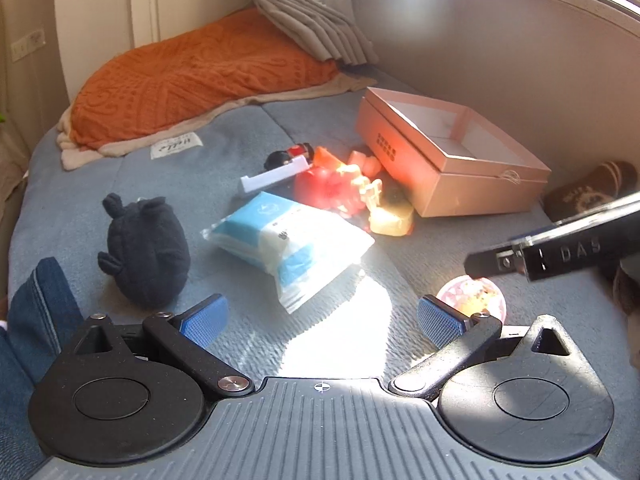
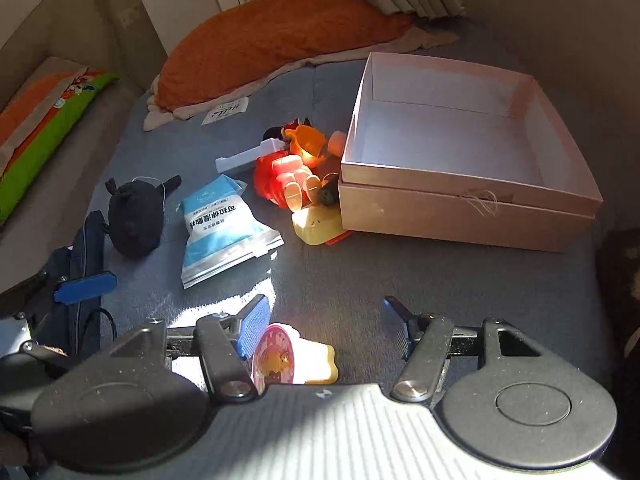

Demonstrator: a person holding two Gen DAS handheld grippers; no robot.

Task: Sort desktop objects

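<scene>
Sunlit blue-grey bedding carried the clutter, with the open pink box lying beyond and to the right of the right gripper. A small pink-lidded cup lay on its side between that gripper's half-open jaws, against the left pad and clear of the right one. The left gripper stood wide and empty, just left of the cup and farther from the box.

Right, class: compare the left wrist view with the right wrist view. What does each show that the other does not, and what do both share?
Only the left wrist view shows the striped brown slipper right of the box, a denim sleeve and the white socket on the wall.

Only the right wrist view shows the green and orange cushion on the sofa and the box's empty white floor.

Both show the pink box, black plush toy, blue-white packet, orange toy pile, orange blanket and the small pink cup.
</scene>
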